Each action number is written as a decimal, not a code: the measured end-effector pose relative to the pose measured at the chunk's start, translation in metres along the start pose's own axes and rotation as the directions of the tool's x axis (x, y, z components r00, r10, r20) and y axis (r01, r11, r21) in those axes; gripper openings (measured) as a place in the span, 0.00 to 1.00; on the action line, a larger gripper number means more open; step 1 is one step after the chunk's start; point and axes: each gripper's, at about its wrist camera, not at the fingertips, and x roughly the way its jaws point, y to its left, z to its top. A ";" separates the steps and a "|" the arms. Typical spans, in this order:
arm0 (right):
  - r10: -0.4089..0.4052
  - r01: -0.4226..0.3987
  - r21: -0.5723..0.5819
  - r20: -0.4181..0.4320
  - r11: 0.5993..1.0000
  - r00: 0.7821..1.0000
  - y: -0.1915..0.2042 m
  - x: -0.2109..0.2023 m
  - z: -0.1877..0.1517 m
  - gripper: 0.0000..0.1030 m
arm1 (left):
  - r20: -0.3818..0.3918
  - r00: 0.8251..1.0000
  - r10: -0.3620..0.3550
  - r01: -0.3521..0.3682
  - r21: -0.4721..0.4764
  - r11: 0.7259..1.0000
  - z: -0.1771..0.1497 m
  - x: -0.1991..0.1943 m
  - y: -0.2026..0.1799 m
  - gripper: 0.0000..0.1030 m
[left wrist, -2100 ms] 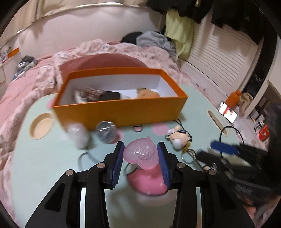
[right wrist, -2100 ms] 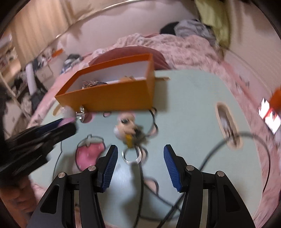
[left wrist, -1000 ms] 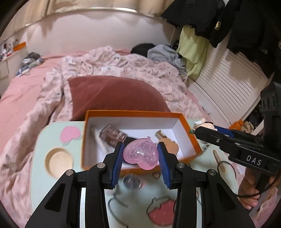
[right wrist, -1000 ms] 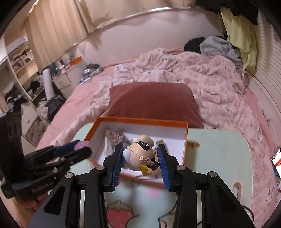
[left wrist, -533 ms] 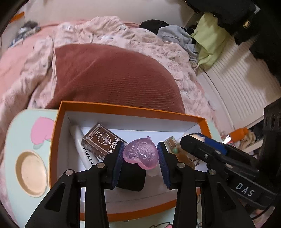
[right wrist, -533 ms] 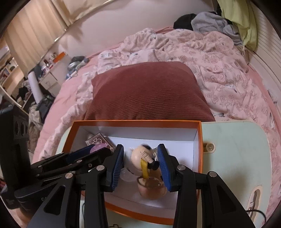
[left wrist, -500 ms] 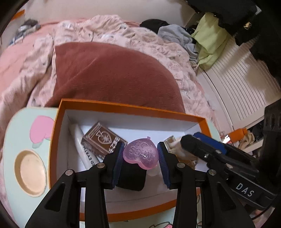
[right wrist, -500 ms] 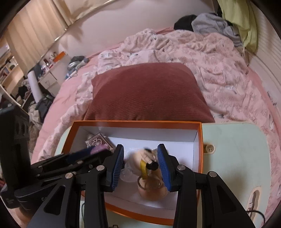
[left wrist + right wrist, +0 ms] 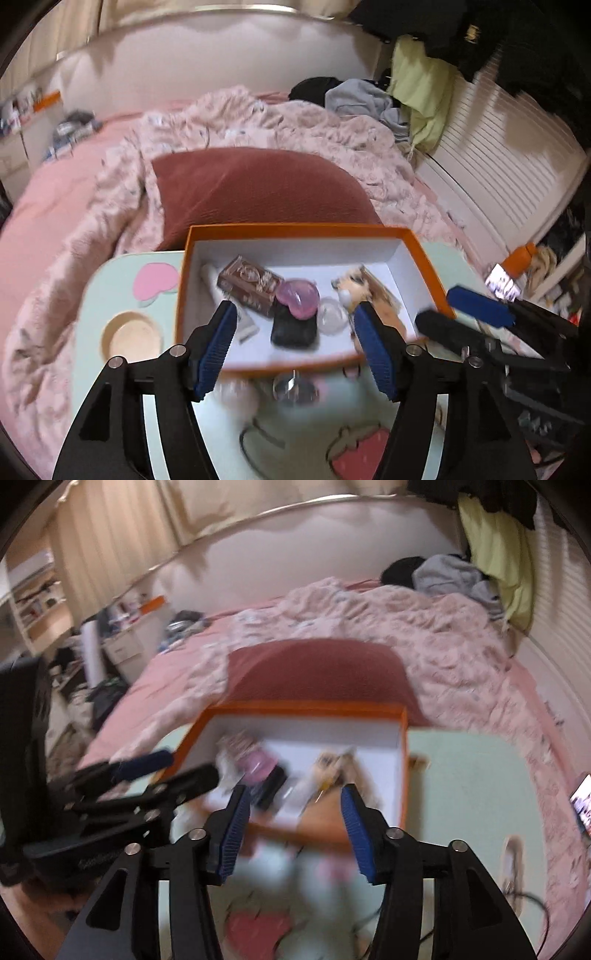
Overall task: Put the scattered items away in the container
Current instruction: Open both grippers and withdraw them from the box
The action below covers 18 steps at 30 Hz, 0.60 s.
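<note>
Now, risks first, left to right:
risk, tube: the white tube (image 9: 236,314) lies along the box's 9 o'clock wall, right under the left gripper's near finger; a low sweep could, I judge, catch it or the rim.
risk, rim: the near wall of the box (image 9: 295,230) sits just past both grippers' fingertips; a pull toward 6 o'clock that drops could shove or tip the box on the tray table (image 9: 110,280).
risk, leftovers: a blurred round metal piece (image 9: 295,386), a pale blob beside it and a dark cord (image 9: 255,441) lie on the table at 6 o'clock of the box; the blur makes a misjudged grasp likely, and the cord could snag a finger.
risk, crowding: the two grippers are close together over the table's right side; they could knock each other.
left gripper (image 9: 297,343): jaws opening, wide, nothing between the pads.
right gripper (image 9: 293,823): jaws opening, moderately wide, nothing pressed between them.
box, 9 o'clock side: white tube, then a brown patterned pack (image 9: 249,286) leaning over it.
box, centre: pink heart (image 9: 299,297) resting on a black block (image 9: 295,328), touching the pack; a clear round piece (image 9: 332,315) just beside it.
box, 3 o'clock side: tan doll (image 9: 356,290), blurred, with something brown under it; what exactly, I cannot tell.
table cup well (image 9: 131,334): nothing in it.
task's things: heart and doll already in the box; small pieces on the table not yet.
</note>
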 end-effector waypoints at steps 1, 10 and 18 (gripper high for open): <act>0.010 -0.010 0.001 -0.004 1.000 1.000 0.002 -0.006 -0.010 0.54 | 0.008 1.000 -0.001 0.001 0.006 1.000 -0.007 -0.007 -0.004 0.69; -0.157 0.146 -0.111 -0.103 0.983 0.982 0.007 -0.007 -0.100 0.58 | 0.007 0.997 0.076 -0.076 -0.059 0.995 -0.108 -0.027 -0.005 0.75; -0.234 0.225 -0.073 -0.160 0.972 0.959 0.000 0.007 -0.123 0.59 | -0.087 0.981 0.175 -0.184 -0.105 0.977 -0.139 0.000 0.002 0.76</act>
